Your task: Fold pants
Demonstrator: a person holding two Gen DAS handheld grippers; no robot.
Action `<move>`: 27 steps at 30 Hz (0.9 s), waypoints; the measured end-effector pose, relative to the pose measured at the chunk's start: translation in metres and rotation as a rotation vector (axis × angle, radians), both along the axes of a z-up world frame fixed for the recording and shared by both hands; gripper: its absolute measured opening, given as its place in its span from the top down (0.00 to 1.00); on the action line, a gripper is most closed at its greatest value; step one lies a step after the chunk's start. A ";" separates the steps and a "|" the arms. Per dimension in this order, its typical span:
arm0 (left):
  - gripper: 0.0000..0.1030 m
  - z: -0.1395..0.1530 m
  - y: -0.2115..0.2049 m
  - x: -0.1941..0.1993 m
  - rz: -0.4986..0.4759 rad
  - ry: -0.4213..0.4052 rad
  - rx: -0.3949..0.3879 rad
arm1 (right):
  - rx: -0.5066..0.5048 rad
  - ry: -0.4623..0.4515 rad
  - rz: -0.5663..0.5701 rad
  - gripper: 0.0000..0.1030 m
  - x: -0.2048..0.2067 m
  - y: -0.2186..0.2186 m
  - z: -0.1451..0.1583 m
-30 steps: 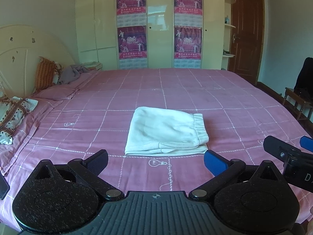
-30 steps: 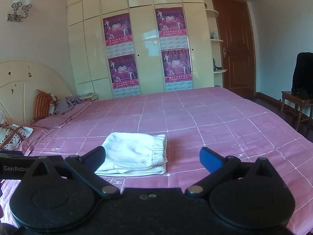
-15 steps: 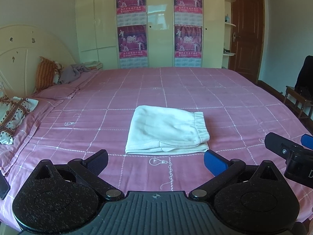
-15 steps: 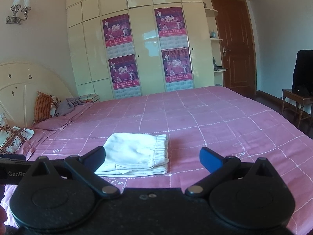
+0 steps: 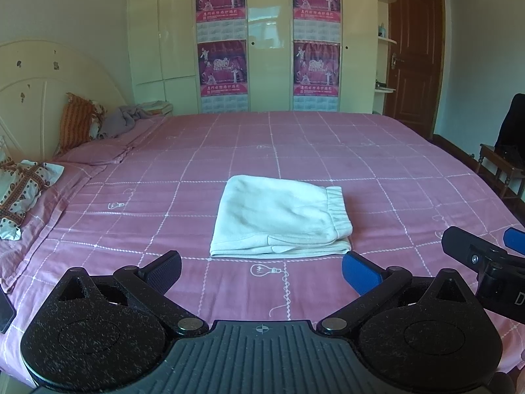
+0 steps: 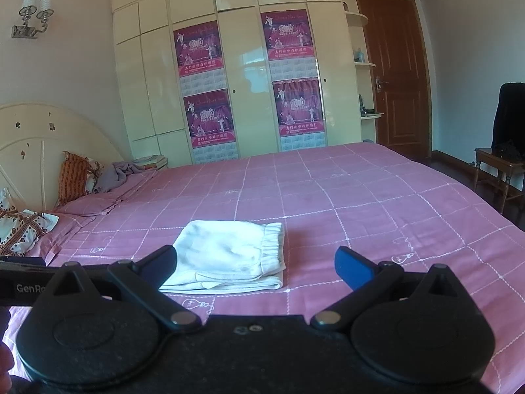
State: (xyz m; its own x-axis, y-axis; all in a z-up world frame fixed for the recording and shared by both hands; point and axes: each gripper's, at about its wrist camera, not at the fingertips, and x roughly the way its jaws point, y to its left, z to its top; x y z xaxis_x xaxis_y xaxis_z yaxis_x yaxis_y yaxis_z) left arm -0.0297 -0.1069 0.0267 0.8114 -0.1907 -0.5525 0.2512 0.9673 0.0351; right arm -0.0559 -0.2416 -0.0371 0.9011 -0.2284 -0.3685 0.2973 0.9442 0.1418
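White pants [image 5: 279, 218] lie folded into a compact rectangle on the pink checked bedspread [image 5: 164, 203], elastic waistband to the right. They also show in the right wrist view [image 6: 226, 256]. My left gripper [image 5: 261, 271] is open and empty, held just in front of the pants, apart from them. My right gripper [image 6: 256, 264] is open and empty, a little nearer than the pants; its left finger overlaps their near left corner in view. The right gripper also shows at the right edge of the left wrist view [image 5: 485, 252].
Pillows [image 5: 78, 124] and a grey cloth [image 5: 128, 120] lie at the headboard on the left. A cream wardrobe [image 5: 269, 42] with posters stands behind the bed. A wooden chair [image 5: 502, 164] and a brown door [image 5: 413, 55] are on the right.
Both grippers have drawn back and risen slightly. The pants have not moved. Both grippers stay open.
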 end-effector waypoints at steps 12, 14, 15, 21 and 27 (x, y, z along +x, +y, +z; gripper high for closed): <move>0.00 -0.004 -0.003 0.006 -0.007 0.014 0.007 | 0.007 0.015 0.005 0.00 0.004 0.004 -0.006; 0.00 -0.005 -0.004 0.007 -0.008 0.014 0.009 | 0.008 0.018 0.005 0.00 0.005 0.005 -0.007; 0.00 -0.006 -0.004 0.008 -0.009 0.015 0.010 | 0.009 0.019 0.004 0.00 0.005 0.005 -0.008; 0.00 -0.009 -0.006 0.016 -0.018 0.009 0.018 | 0.012 0.028 -0.003 0.00 0.009 0.006 -0.013; 0.00 -0.013 -0.004 0.026 -0.044 -0.002 -0.015 | 0.010 0.046 -0.012 0.00 0.014 0.004 -0.020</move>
